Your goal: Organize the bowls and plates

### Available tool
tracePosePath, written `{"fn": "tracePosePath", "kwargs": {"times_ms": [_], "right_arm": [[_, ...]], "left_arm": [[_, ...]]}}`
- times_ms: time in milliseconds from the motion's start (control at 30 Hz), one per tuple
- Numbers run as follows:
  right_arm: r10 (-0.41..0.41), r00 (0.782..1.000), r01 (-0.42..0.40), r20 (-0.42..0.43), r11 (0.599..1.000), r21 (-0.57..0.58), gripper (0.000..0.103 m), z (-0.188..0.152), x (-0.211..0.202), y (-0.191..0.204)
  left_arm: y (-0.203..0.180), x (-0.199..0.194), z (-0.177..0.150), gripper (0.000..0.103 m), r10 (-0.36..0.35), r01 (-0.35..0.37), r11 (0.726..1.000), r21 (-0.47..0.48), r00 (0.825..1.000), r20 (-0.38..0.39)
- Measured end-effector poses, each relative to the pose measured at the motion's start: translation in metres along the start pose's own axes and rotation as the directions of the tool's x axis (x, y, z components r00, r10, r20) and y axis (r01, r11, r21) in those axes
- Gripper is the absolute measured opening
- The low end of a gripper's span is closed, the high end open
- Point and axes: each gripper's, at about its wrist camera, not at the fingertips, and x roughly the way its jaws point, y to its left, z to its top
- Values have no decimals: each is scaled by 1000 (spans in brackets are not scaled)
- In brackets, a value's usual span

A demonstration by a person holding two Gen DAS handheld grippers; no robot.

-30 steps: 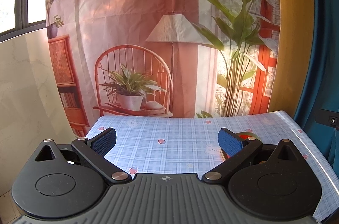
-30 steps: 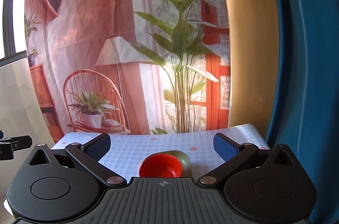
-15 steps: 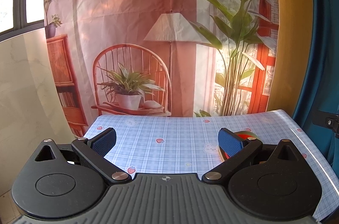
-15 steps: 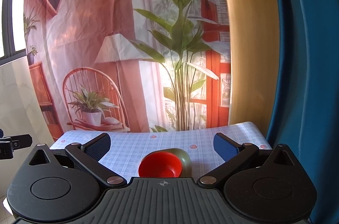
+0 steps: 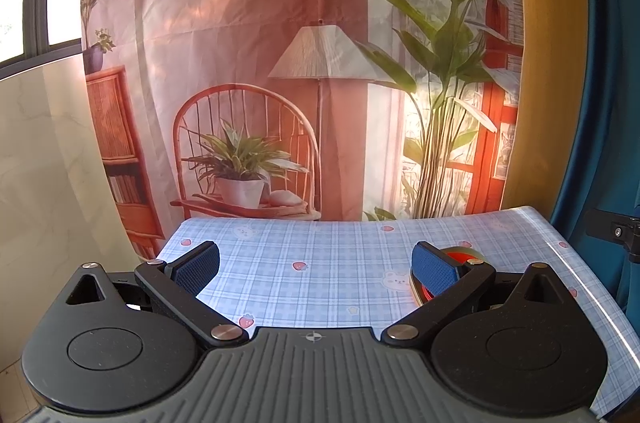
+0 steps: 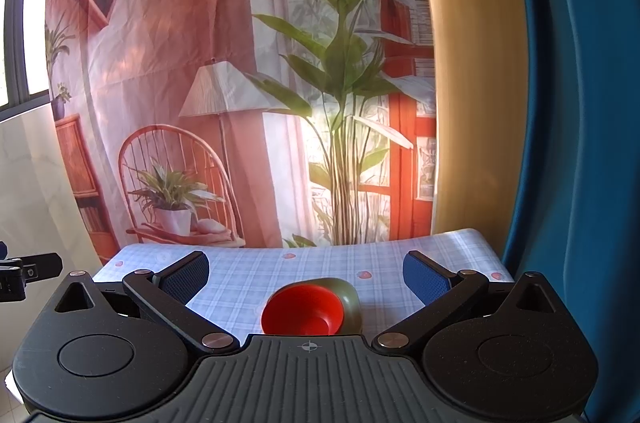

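A red bowl [image 6: 304,311] sits nested in an olive-green bowl [image 6: 350,297] on the blue checked tablecloth [image 6: 248,275]. In the right wrist view it lies low between the fingers, partly hidden by the gripper body. My right gripper [image 6: 306,275] is open and empty above it. In the left wrist view the same bowls [image 5: 460,255] peek out behind the right fingertip [image 5: 434,267], mostly hidden. My left gripper [image 5: 316,265] is open and empty over the tablecloth [image 5: 312,247].
A printed backdrop [image 5: 280,63] of a chair, lamp and plants hangs right behind the table's far edge. A blue curtain [image 6: 580,103] hangs at the right. A marble wall [image 5: 44,163] stands at the left. The other gripper's tip [image 5: 616,231] shows at the right edge.
Both views have shifted slightly, showing a little more of the table. The bowls stay in place and both grippers remain open.
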Motion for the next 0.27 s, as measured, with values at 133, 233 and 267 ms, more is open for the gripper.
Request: {"fn": "tracePosePath", "kwargs": {"times_ms": [133,233,267], "right_arm": [[0,1000,0,0,1000,0,103,0,0,0],[-2,1000,2,0,1000,0,103,0,0,0],[-2,1000,2,1,1000,1,103,-1,0,0]], "left_arm": [[2,1,-2,103,-3,3,1000,2,1000,7],[1,1,-2,103,-5,5,1000,4,1000,8],[1,1,-1,103,-11,11,1000,2,1000,6]]}}
